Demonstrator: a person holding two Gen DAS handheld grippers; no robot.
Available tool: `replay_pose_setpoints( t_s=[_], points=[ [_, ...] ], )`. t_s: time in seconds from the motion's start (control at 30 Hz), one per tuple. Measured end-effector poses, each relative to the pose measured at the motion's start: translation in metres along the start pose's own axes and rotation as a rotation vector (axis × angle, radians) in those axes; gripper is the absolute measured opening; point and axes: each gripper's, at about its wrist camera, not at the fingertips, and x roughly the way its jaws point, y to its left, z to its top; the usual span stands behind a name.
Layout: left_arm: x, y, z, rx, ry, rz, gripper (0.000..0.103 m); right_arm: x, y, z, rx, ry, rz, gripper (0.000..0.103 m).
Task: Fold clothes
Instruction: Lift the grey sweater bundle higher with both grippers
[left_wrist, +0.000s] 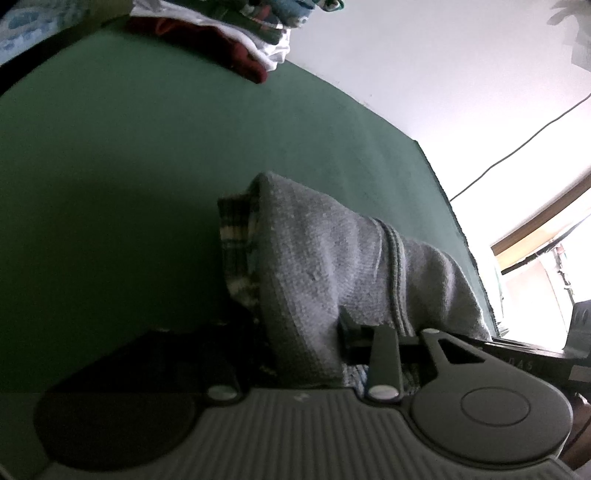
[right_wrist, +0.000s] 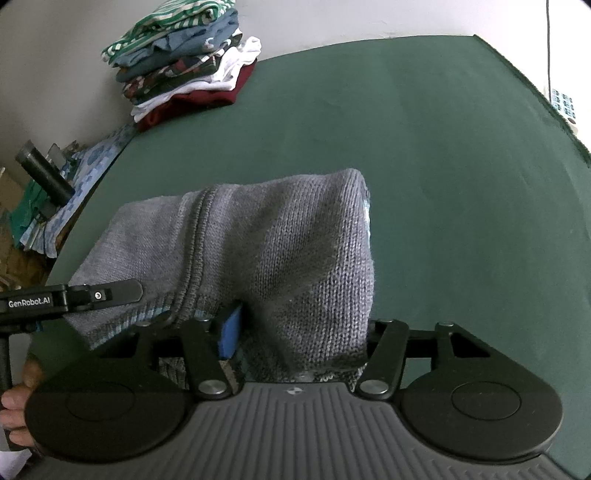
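A grey knitted sweater (left_wrist: 314, 258) with a striped inner layer (left_wrist: 236, 243) is bunched in a thick fold and held over the green table (left_wrist: 110, 166). My left gripper (left_wrist: 303, 332) is shut on one end of it, and fabric hides most of its fingers. In the right wrist view the same sweater (right_wrist: 280, 251) drapes over my right gripper (right_wrist: 299, 332), which is shut on the bundle; one blue pad (right_wrist: 231, 332) shows at its left. One of the left gripper's fingers (right_wrist: 110, 293) reaches in from the left and touches the sweater's edge.
A stack of folded clothes (right_wrist: 184, 62) sits at the far left corner of the green table (right_wrist: 461, 184), also seen at the top of the left wrist view (left_wrist: 240, 40). A black cylinder (right_wrist: 44, 171) and patterned cloth (right_wrist: 85, 173) lie past the left edge. A hand (right_wrist: 18, 406) holds the left gripper.
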Motion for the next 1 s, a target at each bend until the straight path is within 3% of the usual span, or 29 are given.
replay_pose_setpoints(
  t_s=[0.27,0.6,1.0],
  points=[
    [-0.001,0.007,-0.002,-0.057,-0.009,-0.017,0.036,0.0,-0.002,0.0,-0.002,0.005,0.019,0.061],
    [-0.009,-0.02,-0.009,0.027,-0.034,0.071,0.033,-0.002,-0.007,0.0,-0.007,0.008,0.044,0.061],
    [-0.007,-0.013,-0.013,-0.012,-0.015,0.077,0.034,-0.008,-0.018,-0.005,0.013,0.012,0.097,0.056]
  ],
)
